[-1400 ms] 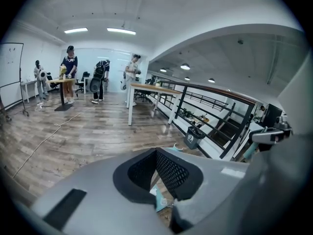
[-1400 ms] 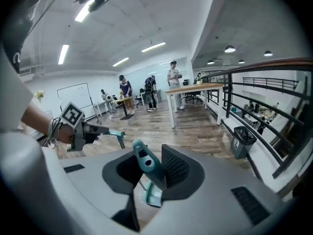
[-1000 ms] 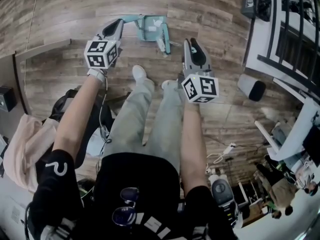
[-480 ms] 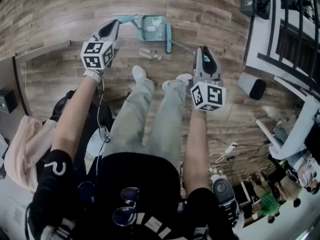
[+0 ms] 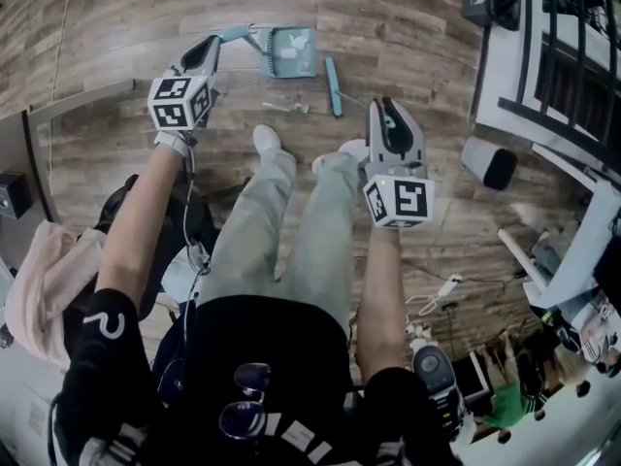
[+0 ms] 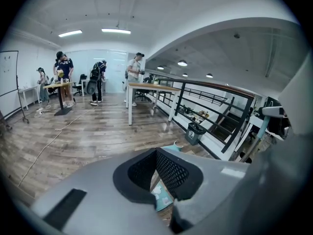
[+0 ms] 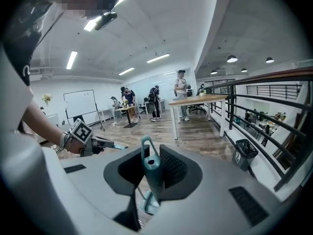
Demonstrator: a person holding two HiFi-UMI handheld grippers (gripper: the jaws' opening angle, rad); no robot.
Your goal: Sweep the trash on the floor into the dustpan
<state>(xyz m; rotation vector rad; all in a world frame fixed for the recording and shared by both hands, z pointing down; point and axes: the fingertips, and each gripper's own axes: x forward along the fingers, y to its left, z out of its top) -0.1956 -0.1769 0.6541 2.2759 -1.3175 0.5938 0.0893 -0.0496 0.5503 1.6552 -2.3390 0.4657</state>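
A teal dustpan (image 5: 293,51) lies on the wood floor ahead of my feet, and its handle (image 5: 236,34) runs left into my left gripper (image 5: 215,43), which is shut on it. Through the jaws in the left gripper view I see part of the pan (image 6: 161,198). My right gripper (image 5: 386,107) is shut on the teal broom handle (image 7: 148,176). The broom head (image 5: 333,85) rests on the floor just right of the pan. Small clear trash (image 5: 283,107) lies between the pan and my shoes. In the right gripper view the left gripper (image 7: 84,140) shows at the left.
My white shoes (image 5: 266,141) stand just behind the trash. A black bin (image 5: 488,168) and a railing (image 5: 558,76) are at the right. A low wooden ledge (image 5: 82,97) runs at the left, with bags (image 5: 44,289) behind it. People stand at distant tables (image 6: 146,88).
My right gripper has drawn back toward me, and the broom head has slid away from the dustpan's right side. The trash now shows in front of my shoes. My left gripper shifted slightly left.
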